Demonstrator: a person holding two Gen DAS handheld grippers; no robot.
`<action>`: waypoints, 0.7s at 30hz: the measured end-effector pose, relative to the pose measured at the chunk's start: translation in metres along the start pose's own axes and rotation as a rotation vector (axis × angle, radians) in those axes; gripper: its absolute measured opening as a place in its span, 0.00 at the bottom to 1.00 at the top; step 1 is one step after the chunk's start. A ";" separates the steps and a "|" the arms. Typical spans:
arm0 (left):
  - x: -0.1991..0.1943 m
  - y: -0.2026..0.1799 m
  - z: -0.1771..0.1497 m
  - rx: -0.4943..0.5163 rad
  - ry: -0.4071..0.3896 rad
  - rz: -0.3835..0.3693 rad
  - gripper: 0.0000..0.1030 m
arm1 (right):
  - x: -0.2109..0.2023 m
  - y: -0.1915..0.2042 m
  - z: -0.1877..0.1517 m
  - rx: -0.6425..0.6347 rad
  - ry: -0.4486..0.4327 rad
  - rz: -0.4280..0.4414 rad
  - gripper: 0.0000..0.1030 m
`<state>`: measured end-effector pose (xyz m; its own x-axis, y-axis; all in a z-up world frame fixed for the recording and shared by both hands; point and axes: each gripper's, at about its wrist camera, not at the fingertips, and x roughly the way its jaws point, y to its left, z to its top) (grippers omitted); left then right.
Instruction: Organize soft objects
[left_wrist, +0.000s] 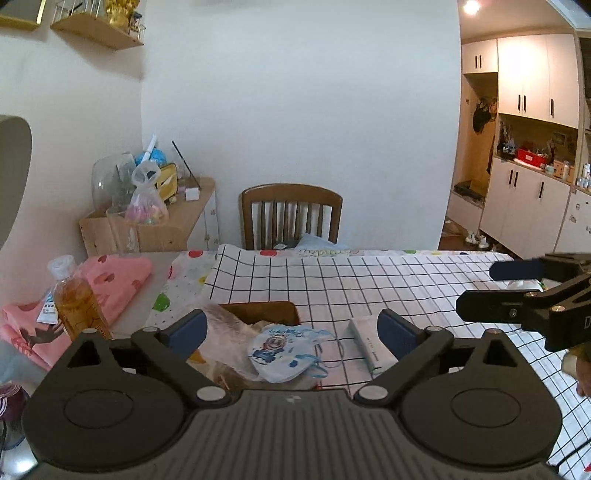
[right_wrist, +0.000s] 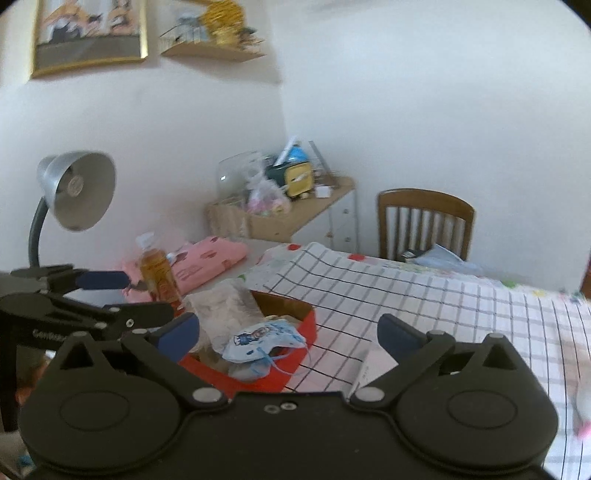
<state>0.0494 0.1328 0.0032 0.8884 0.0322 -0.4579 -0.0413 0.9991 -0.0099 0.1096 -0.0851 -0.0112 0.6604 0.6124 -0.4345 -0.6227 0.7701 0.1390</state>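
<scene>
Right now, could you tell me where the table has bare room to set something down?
The checked cloth lies free between the red box and the wooden chair. It is crowded on the left: the box, bottle and pink cloth sit together, with a white packet beside the box.

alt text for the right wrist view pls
The right tool hangs open and empty over a red box holding a printed child's face mask on a grid-patterned tablecloth, with the left tool alongside.
</scene>
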 end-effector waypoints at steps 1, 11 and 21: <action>-0.002 -0.003 -0.001 0.003 0.002 -0.008 0.97 | -0.003 -0.001 -0.003 0.015 -0.002 -0.009 1.00; -0.019 -0.027 -0.008 0.008 0.007 -0.050 0.97 | -0.034 -0.002 -0.033 0.125 -0.010 -0.132 1.00; -0.031 -0.034 -0.012 -0.028 0.010 -0.073 0.97 | -0.048 0.007 -0.042 0.150 -0.029 -0.202 1.00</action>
<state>0.0176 0.0972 0.0070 0.8851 -0.0410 -0.4635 0.0103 0.9976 -0.0687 0.0562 -0.1166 -0.0268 0.7782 0.4464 -0.4417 -0.4089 0.8940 0.1832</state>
